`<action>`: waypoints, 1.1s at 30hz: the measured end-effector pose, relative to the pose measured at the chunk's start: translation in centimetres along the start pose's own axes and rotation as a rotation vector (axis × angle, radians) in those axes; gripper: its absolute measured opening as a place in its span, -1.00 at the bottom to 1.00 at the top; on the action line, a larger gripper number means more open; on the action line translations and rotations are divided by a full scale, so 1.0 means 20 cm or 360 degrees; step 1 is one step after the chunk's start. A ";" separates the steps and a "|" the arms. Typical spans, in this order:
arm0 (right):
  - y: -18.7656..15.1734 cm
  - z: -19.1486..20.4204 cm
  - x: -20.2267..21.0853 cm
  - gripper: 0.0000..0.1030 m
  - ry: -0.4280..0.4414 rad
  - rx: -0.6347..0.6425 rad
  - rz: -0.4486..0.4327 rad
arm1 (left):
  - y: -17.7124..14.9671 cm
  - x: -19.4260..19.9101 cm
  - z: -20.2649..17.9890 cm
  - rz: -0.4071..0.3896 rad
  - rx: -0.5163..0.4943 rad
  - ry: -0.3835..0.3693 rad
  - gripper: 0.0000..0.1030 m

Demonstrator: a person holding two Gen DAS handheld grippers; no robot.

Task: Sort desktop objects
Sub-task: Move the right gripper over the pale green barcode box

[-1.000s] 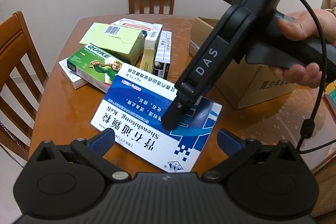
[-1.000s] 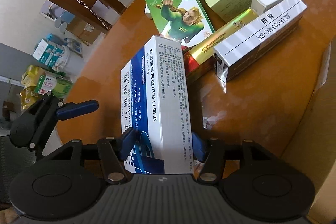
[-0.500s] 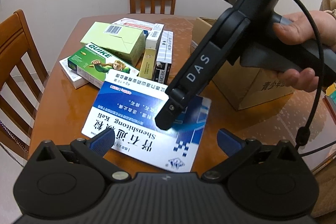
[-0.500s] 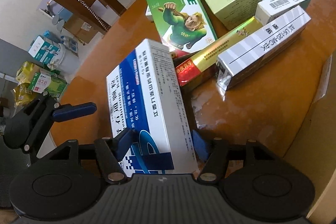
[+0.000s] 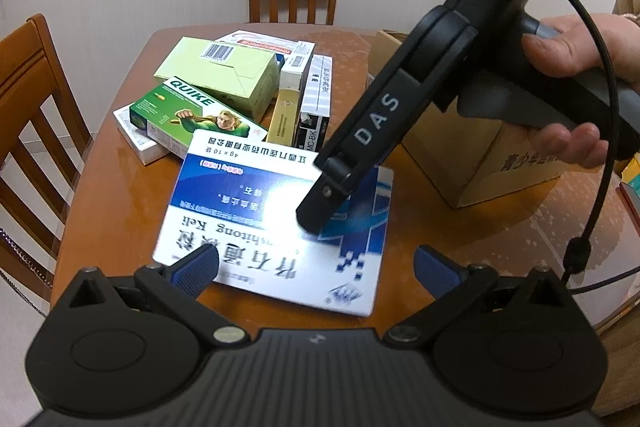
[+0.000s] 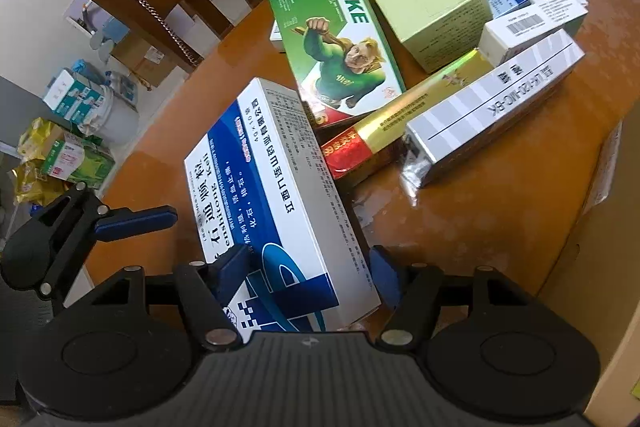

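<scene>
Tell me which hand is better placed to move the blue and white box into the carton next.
Probably the right: the right gripper straddles the blue and white box, jaws opening, beside the carton. The left gripper is open, with nothing between its jaws.

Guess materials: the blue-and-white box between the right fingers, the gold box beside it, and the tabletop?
Blue-and-white box: glossy printed paperboard, judging by the folded edges and glare.
Gold box: probably foil-laminated card; it has a mirror-like gold sheen.
Tabletop: looks like lacquered wood, brown with bright reflections; a clear cover is possible.

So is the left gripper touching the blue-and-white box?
Apart. Right wrist view shows table between the left gripper's finger and the blue-and-white box; its other finger sits clear in its own view.
</scene>
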State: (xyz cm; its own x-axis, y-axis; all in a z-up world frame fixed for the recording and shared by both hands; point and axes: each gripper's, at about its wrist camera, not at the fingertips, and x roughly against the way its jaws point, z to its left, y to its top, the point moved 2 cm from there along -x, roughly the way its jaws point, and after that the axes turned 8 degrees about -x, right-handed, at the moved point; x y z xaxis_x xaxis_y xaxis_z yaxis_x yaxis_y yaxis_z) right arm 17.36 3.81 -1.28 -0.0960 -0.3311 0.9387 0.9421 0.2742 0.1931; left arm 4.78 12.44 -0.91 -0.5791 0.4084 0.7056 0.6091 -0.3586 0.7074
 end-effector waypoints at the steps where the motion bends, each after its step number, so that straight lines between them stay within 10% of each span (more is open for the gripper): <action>1: 0.00 0.00 0.01 0.44 -0.0026 0.0014 -0.0015 | 0.00 0.00 0.00 -0.0001 0.0003 -0.0001 1.00; 9: 0.14 -0.01 0.25 0.44 -0.0144 0.0084 -0.0295 | 0.01 -0.03 0.01 -0.0007 0.0002 -0.0015 1.00; 17: 0.42 0.06 0.31 0.67 -0.0593 0.0526 -0.0640 | 0.02 -0.04 0.00 -0.0029 -0.0007 -0.0023 1.00; 33: 0.50 0.07 -0.12 0.70 -0.0896 0.0932 -0.0458 | 0.06 -0.09 0.09 -0.0071 0.0085 -0.0003 1.00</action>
State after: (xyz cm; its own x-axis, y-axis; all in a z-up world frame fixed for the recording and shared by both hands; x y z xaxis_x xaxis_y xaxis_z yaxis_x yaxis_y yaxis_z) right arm 26.51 8.61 -1.18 -0.5964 -0.0048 0.8026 0.5539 0.7212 0.4159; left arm 7.53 12.76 -1.44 -0.6053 0.4245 0.6734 0.6109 -0.2946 0.7348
